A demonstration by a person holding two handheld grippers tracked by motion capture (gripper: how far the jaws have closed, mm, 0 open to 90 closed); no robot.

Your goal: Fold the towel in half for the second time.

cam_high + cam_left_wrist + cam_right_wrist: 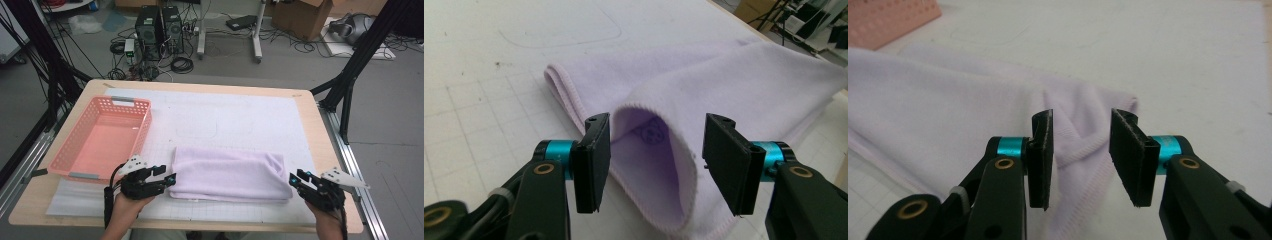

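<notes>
One pink basket (102, 137) sits beside the folded towel (227, 175), apparently apart.

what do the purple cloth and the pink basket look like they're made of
Purple cloth: soft fleece or microfibre by the look, matte and slightly fuzzy, with a stitched hem along its edges; it sags in limp folds. Pink basket: looks like moulded plastic, with stiff walls pierced by rows of holes and a smooth, faintly glossy finish.
</notes>
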